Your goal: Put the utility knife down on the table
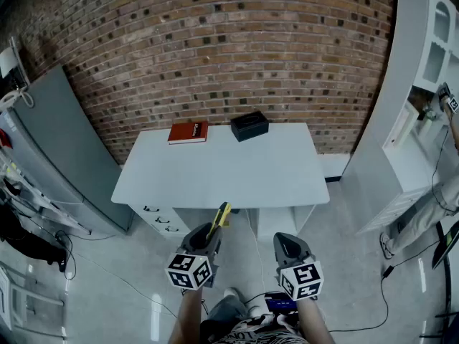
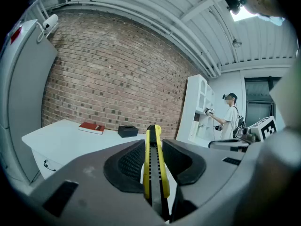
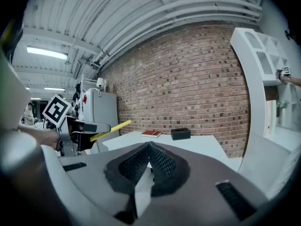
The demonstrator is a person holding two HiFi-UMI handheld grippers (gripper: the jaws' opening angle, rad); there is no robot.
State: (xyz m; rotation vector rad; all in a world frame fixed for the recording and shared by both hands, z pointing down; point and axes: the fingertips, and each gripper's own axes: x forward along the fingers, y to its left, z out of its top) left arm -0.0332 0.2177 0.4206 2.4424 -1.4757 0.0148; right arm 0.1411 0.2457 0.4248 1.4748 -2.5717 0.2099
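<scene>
Left gripper: the left gripper (image 1: 209, 239) is clamped on the yellow-and-black plastic utility knife (image 2: 152, 168). Its ribbed pads press the knife's two flat sides, so the body runs straight out along the jaws and should not roll.
Knife position: the knife is in the air, just short of the near edge of the white rectangular table (image 1: 229, 174). Its nose points towards the top but does not touch it.
Blade: I cannot tell whether the blade is out, as the tip is too small in every view.
Right gripper: the right gripper (image 3: 149, 147) has its jaws closed on each other with nothing between them. It hangs beside the left gripper, also short of the table, probably kept out of the way as the spare.
Table contents: a red hardback book (image 1: 188, 132) and a black rectangular box (image 1: 249, 125) sit near each other along the far edge by the brick wall. That leaves the near and middle parts bare for the knife.
Stage: the placing is not yet done. The knife needs carrying forward over the top and lowering flat before the jaws part.
Risk: letting go here would likely drop the knife past the edge.
</scene>
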